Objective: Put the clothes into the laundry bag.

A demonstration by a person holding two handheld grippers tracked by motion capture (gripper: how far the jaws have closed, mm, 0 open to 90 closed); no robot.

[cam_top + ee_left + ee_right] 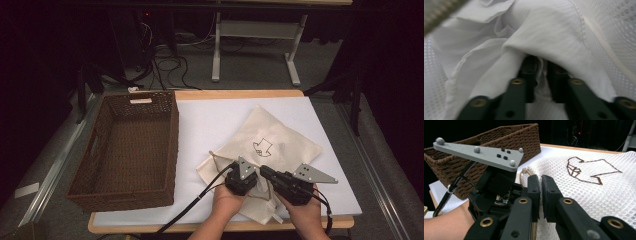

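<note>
A cream mesh drawstring bag [280, 135] with a brown stitched emblem [262, 146] lies flat on the white tabletop. Both grippers meet at its near edge. My left gripper [255, 186] has its jaws tucked under folds of the bag's white cloth [544, 35]. In the left gripper view [542, 62] they stand a little apart, with cloth draped over the tips. My right gripper [263, 172] points left at the left gripper. Its jaws [541, 178] are shut in front of the mesh [586, 190], and I see nothing between the pads. The tan drawstring [525, 171] loops just behind.
A brown wicker basket [172, 150] stands on the table's left side, close to the bag. The table's wooden front edge [165, 226] runs just under the person's wrists. Beyond the table are a white frame [216, 50] and floor cables [170, 65].
</note>
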